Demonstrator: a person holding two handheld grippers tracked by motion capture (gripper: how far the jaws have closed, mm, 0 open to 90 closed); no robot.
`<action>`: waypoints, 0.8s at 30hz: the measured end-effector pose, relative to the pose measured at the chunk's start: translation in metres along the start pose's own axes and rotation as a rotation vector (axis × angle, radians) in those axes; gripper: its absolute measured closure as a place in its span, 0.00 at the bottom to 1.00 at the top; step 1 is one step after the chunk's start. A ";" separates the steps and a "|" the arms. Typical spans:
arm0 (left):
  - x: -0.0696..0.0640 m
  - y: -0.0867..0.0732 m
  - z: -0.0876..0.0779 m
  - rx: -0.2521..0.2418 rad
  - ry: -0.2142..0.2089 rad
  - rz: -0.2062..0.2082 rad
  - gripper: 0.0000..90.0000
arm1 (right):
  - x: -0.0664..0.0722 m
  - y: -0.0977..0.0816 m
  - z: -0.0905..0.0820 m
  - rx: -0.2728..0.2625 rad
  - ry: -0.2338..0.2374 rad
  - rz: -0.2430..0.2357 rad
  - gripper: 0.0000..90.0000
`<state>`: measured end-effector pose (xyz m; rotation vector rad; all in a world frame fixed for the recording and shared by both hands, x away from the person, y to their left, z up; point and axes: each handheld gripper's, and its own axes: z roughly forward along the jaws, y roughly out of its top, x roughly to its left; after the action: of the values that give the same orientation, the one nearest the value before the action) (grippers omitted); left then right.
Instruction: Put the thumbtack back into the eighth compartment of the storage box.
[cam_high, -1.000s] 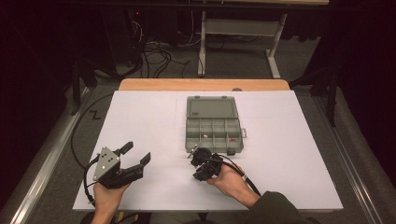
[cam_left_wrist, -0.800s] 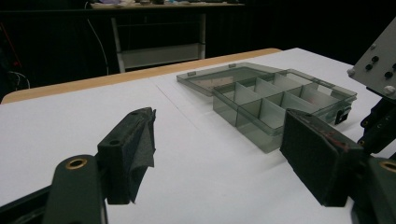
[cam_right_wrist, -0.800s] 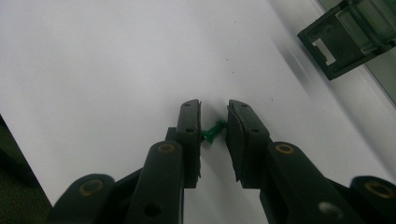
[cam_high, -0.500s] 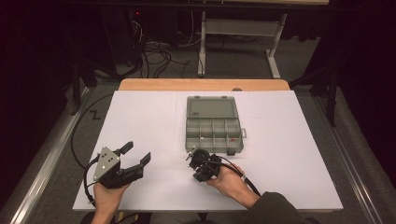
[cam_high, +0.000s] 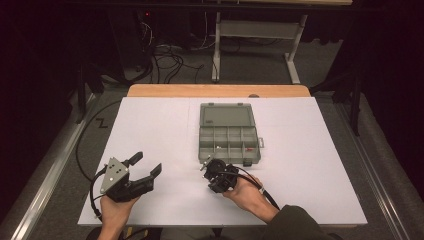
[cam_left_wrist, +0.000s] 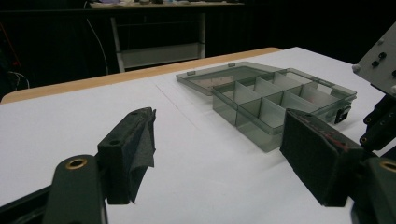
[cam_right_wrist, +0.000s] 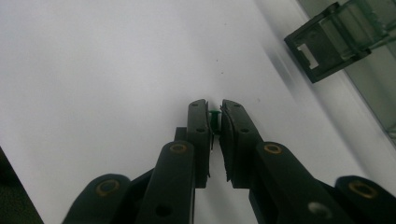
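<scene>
A dark room is surrounding a white tabletop (cam_high: 150, 130) with a wooden strip along its far edge; cables and a metal frame are lying on the floor beyond, mostly lost in shadow. Near the middle of the tabletop a smoky grey compartment box (cam_high: 229, 143) is sitting with its lid (cam_high: 226, 115) folded flat toward the far edge. What its compartments are holding is too small to make out.

Just off the box's near edge, the right gripper (cam_right_wrist: 214, 116) is pointing down at the tabletop, its jaws having just been closing on a small green pushpin (cam_right_wrist: 215, 117). The pads are pinching the pin between their tips, so little more than its green head is showing; the rest is hidden between the pads. From above, the person's right hand (cam_high: 245, 192) is covering much of that gripper.

Toward the near left corner, the left gripper (cam_high: 143, 167) is resting in the person's left hand (cam_high: 114, 212), jaws spread wide with nothing between them. In its own view the box's right end is cut off behind the other gripper.
</scene>
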<state>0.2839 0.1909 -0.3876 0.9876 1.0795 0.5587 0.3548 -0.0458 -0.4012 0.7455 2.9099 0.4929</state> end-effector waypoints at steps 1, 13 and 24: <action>0.000 0.000 0.000 0.001 0.000 0.001 0.29 | -0.001 0.000 -0.001 -0.002 0.001 0.003 0.94; 0.000 0.000 0.000 0.002 0.000 0.002 0.30 | -0.015 -0.008 -0.015 -0.033 -0.004 0.046 0.94; 0.000 -0.001 0.001 0.003 0.002 0.000 0.30 | -0.029 -0.017 -0.030 -0.066 -0.013 0.087 0.94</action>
<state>0.2845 0.1903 -0.3880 0.9892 1.0823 0.5583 0.3677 -0.0824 -0.3782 0.8659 2.8437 0.5866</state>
